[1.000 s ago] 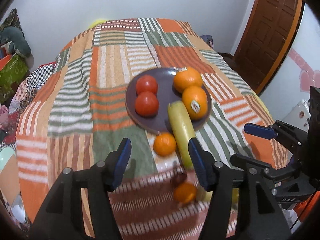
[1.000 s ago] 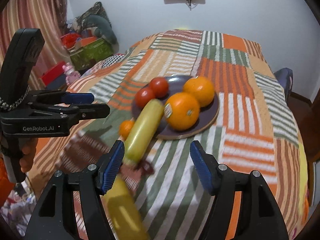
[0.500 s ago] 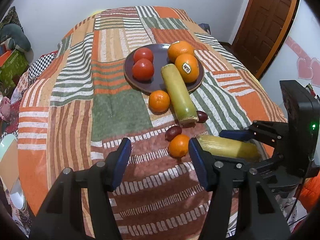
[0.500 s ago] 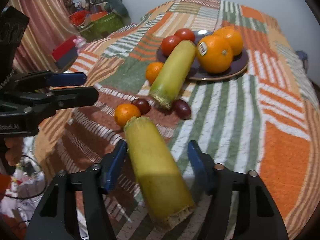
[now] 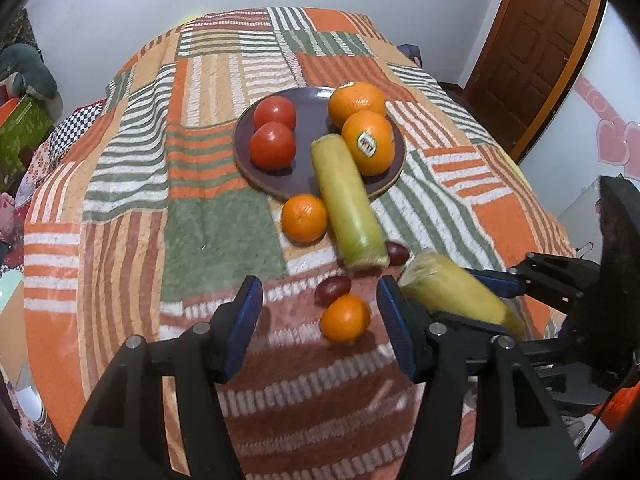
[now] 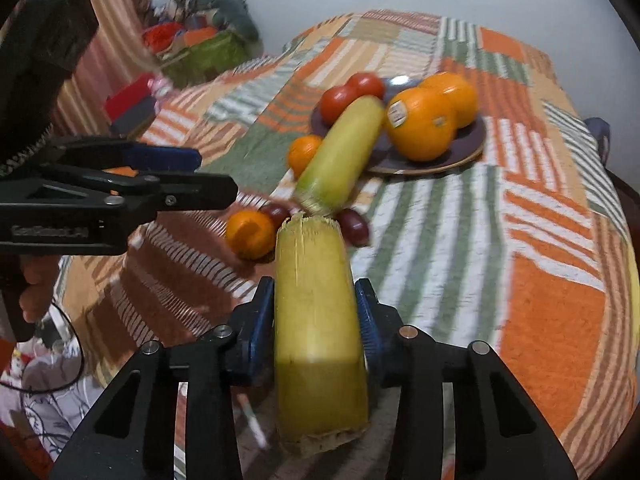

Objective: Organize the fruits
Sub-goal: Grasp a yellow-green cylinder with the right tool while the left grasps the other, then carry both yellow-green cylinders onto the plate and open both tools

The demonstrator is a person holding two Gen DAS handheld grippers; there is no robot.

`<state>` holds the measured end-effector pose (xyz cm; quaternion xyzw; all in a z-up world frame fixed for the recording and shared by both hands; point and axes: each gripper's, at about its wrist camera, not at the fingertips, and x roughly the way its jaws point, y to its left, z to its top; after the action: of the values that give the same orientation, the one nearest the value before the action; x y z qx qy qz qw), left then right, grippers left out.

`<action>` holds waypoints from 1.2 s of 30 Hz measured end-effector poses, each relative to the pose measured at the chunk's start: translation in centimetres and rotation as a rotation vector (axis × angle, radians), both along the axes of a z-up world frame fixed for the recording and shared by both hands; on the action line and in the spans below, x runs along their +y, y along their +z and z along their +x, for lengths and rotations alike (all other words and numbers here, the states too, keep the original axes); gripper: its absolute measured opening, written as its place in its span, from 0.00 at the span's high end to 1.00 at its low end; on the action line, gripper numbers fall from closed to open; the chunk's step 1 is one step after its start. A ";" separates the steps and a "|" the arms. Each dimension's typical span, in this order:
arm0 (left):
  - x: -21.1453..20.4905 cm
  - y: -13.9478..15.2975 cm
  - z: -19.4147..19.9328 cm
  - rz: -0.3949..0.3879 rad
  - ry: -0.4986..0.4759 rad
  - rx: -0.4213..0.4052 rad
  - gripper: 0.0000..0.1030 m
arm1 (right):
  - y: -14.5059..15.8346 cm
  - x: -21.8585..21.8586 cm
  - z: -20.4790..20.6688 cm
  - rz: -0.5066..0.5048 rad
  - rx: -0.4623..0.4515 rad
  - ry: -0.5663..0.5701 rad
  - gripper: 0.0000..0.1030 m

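Observation:
My right gripper [image 6: 316,312] is shut on a yellow-green corn cob [image 6: 316,320], held just above the bedspread; it also shows in the left wrist view [image 5: 452,292]. My left gripper [image 5: 320,312] is open and empty, above a small orange [image 5: 345,317] and a dark plum [image 5: 332,285]. A purple plate [image 5: 308,176] holds two tomatoes [image 5: 273,139] and two big oranges [image 5: 366,128]. A second corn cob [image 5: 348,204] leans from the plate's rim onto the cloth. Another small orange [image 5: 304,218] lies beside it, and a second plum [image 5: 397,253] at its near end.
The fruit lies on a bed with a striped patchwork spread [image 5: 120,200]. A wooden door [image 5: 532,40] stands at the right. Boxes and soft toys [image 6: 200,40] are piled at the left beyond the bed's edge.
My right gripper has closed on the near corn cob and lifted it. My left gripper has drawn slightly closer to the fruit, still open.

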<state>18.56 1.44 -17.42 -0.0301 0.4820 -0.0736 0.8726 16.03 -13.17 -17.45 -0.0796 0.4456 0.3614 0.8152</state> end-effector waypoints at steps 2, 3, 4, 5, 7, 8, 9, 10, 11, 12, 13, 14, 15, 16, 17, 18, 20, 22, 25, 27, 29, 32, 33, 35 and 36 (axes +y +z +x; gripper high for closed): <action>-0.5 0.2 1.1 -0.002 -0.005 -0.003 0.42 | 0.5 -1.2 0.3 0.013 -0.018 -0.026 0.64; -0.8 0.3 1.6 -0.004 -0.008 -0.007 0.42 | 0.7 -1.8 0.6 0.015 -0.030 -0.039 0.64; -1.1 0.4 2.2 -0.007 -0.012 -0.013 0.42 | 0.9 -2.3 0.8 0.013 -0.042 -0.051 0.64; -1.4 0.4 2.7 -0.008 -0.014 -0.016 0.42 | 1.2 -3.0 1.0 0.012 -0.052 -0.064 0.65; -1.9 0.3 4.1 -0.004 -0.016 -0.020 0.42 | 1.5 -3.7 1.6 0.011 -0.062 -0.090 0.65; -2.1 0.3 4.7 0.000 -0.014 -0.020 0.42 | 1.6 -4.2 2.2 0.012 -0.063 -0.109 0.65; -2.3 0.2 5.3 0.004 -0.012 -0.022 0.42 | 1.7 -4.6 2.7 0.016 -0.065 -0.127 0.65; -2.6 0.0 6.1 0.007 -0.014 -0.023 0.42 | 1.7 -4.8 3.1 0.017 -0.068 -0.141 0.65; -2.8 -0.2 6.7 0.015 -0.017 -0.024 0.42 | 1.8 -5.1 3.6 0.021 -0.070 -0.156 0.65; -2.9 -0.4 7.2 0.025 -0.018 -0.023 0.43 | 1.9 -5.4 4.1 0.029 -0.069 -0.168 0.65; -3.2 -0.8 7.9 0.039 -0.020 -0.019 0.44 | 1.9 -5.6 4.6 0.040 -0.066 -0.179 0.65; -3.2 -1.1 8.4 0.045 -0.021 -0.012 0.45 | 2.0 -5.8 4.6 0.046 -0.065 -0.184 0.65; -3.3 -1.5 8.9 0.050 -0.021 -0.001 0.46 | 2.0 -5.8 4.9 0.053 -0.064 -0.189 0.65; -3.2 -1.9 9.5 0.051 -0.021 0.011 0.47 | 2.0 -5.9 4.9 0.056 -0.067 -0.192 0.65; -3.2 -2.2 9.8 0.051 -0.019 0.018 0.48 | 2.0 -5.9 5.0 0.057 -0.071 -0.193 0.65; -3.3 -2.5 10.1 0.052 -0.016 0.021 0.48 | 2.0 -5.9 5.1 0.058 -0.073 -0.192 0.65; -3.4 -3.0 10.6 0.056 -0.016 0.023 0.50 | 1.9 -5.8 5.4 0.063 -0.072 -0.189 0.65; -3.5 -3.3 10.9 0.075 -0.006 0.014 0.58 | 1.8 -5.7 5.7 0.067 -0.069 -0.188 0.65; -3.4 -3.4 10.7 0.074 0.004 -0.018 0.62 | 1.6 -5.6 6.2 0.076 -0.069 -0.186 0.65; -3.2 -3.4 10.5 0.057 0.005 -0.021 0.62 | 1.6 -5.5 6.4 0.080 -0.071 -0.186 0.65; -3.0 -3.2 10.2 0.036 0.010 -0.018 0.62 | 1.7 -5.4 6.6 0.082 -0.072 -0.187 0.65; -2.4 -2.4 9.5 -0.008 0.009 -0.023 0.63 | 1.9 -5.3 6.6 0.084 -0.080 -0.188 0.65; -2.3 -2.0 9.2 -0.021 0.007 -0.029 0.63 | 2.0 -5.3 6.6 0.083 -0.084 -0.186 0.65; -2.1 -1.1 8.5 -0.041 0.006 -0.044 0.64 | 2.3 -5.2 6.5 0.085 -0.089 -0.183 0.65; -2.0 -0.6 8.2 -0.046 0.005 -0.054 0.64 | 2.3 -5.1 6.6 0.086 -0.091 -0.182 0.65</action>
<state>26.72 -0.60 -18.01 -0.0494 0.4565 -0.0835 0.8844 22.59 -18.24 -15.11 -0.0201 0.3978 0.3005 0.8666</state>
